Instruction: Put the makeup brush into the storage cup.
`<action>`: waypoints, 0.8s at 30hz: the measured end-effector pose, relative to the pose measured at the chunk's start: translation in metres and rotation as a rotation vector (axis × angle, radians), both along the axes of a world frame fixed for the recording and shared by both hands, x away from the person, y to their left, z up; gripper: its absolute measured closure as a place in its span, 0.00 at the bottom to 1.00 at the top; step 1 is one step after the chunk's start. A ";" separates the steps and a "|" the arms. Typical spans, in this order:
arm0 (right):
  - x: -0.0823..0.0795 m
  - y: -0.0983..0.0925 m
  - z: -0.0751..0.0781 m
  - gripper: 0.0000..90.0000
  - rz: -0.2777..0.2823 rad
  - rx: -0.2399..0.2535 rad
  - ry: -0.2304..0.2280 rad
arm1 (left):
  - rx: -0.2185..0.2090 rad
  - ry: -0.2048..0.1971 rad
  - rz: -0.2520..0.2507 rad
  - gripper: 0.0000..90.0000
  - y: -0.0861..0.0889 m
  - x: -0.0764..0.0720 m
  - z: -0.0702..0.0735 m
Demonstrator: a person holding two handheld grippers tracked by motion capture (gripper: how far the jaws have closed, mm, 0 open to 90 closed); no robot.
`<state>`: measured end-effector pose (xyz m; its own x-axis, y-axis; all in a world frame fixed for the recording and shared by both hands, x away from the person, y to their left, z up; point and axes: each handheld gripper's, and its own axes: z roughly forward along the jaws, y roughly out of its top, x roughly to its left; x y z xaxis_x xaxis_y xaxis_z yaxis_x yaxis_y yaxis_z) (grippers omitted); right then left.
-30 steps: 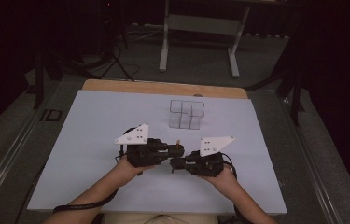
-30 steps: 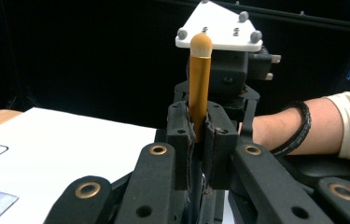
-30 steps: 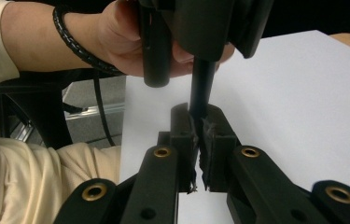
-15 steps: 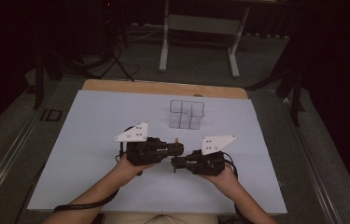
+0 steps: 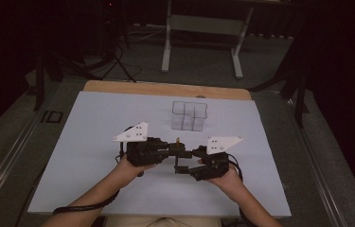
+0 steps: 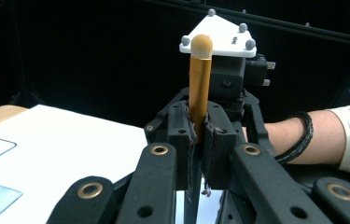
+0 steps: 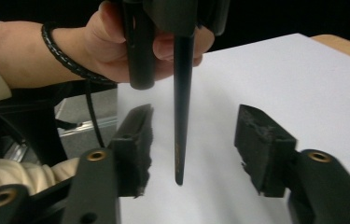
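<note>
Right gripper jaws have just been opening; both hands hold position near the tabletop's near edge.

High view: left gripper grips a makeup brush upright, between the two grippers. A clear organizer stands toward the far edge.

Left gripper view: jaws are clamped on the brush's gold ferrule, bristle tip up.

Right gripper view: pads stand apart, clear of the black handle hanging vertically between them. The left gripper alone bears the brush.
</note>
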<state>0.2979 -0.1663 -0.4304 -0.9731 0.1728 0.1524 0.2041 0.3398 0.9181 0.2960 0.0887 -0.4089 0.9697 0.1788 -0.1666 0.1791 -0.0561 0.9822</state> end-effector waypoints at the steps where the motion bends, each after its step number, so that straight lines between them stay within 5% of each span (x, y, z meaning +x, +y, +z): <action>1: 0.000 -0.001 0.001 0.46 -0.002 0.002 0.001 | 0.003 0.000 0.002 0.94 0.001 0.001 0.001; 15: -0.007 -0.020 0.002 0.14 -0.096 0.034 -0.018 | 0.003 -0.020 0.037 0.94 0.011 0.007 0.013; 24: -0.017 -0.038 0.006 0.16 -0.183 0.041 -0.055 | -0.001 -0.031 0.073 0.94 0.019 0.017 0.023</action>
